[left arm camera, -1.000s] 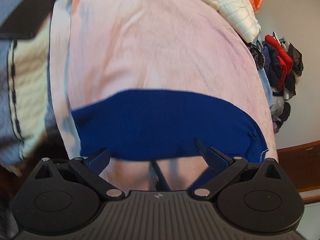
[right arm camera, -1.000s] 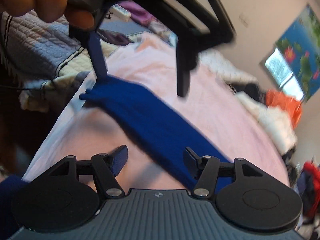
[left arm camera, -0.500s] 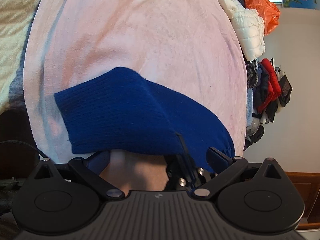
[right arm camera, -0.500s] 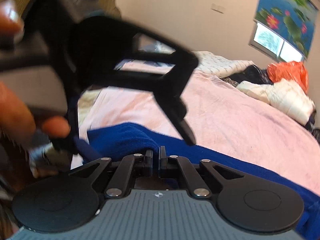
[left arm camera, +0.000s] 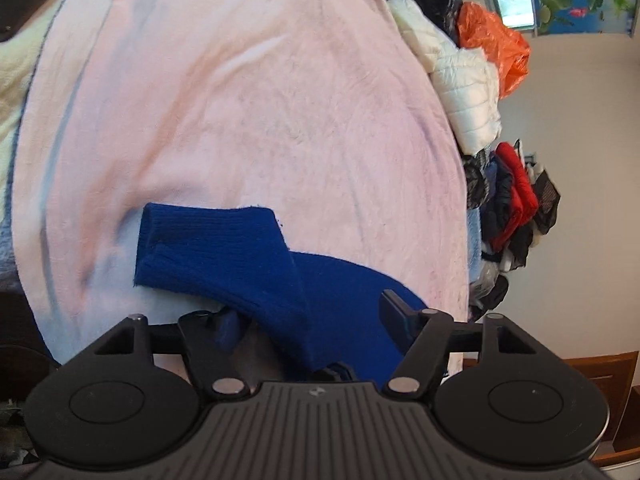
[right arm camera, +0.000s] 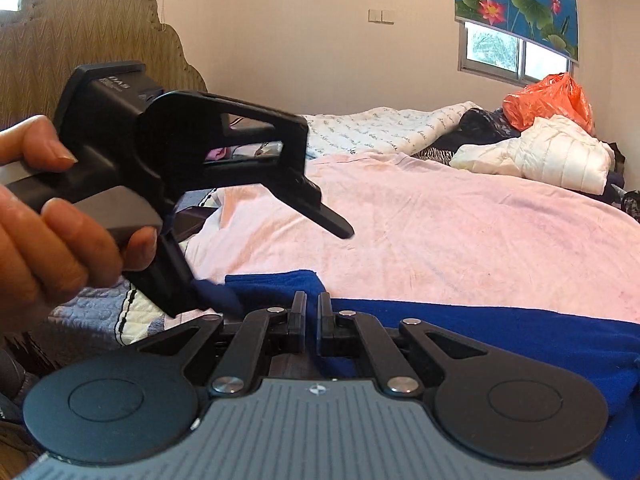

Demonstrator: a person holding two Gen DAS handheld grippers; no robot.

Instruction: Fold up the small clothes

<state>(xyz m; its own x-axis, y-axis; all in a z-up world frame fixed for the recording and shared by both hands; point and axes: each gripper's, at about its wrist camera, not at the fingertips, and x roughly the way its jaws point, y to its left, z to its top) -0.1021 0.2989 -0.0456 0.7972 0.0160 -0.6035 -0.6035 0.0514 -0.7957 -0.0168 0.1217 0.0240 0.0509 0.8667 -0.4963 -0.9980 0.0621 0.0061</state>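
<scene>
A dark blue knitted garment [left arm camera: 224, 252] lies on the pink blanket [left arm camera: 260, 100], its left end doubled over the rest. My left gripper [left arm camera: 312, 316] straddles the raised fold, and its jaws are closing with the cloth between them, the pads apart from it. In the right wrist view the left gripper [right arm camera: 292, 270], held by a hand [right arm camera: 48, 240], has one finger in the air and the other low at the blue garment [right arm camera: 500, 332]. My right gripper [right arm camera: 312, 300] is shut on the garment's near edge.
A white padded jacket [left arm camera: 460, 92], an orange bag [left arm camera: 492, 44] and a heap of dark and red clothes [left arm camera: 512, 200] line the bed's right side. A quilted cover [right arm camera: 100, 308] hangs at the left. A tan headboard [right arm camera: 80, 40] and a window [right arm camera: 516, 52] stand behind.
The right gripper shut on the blue garment and rolled level. The garment's left end got folded over toward the right. The left gripper's fingers have drawn closer together.
</scene>
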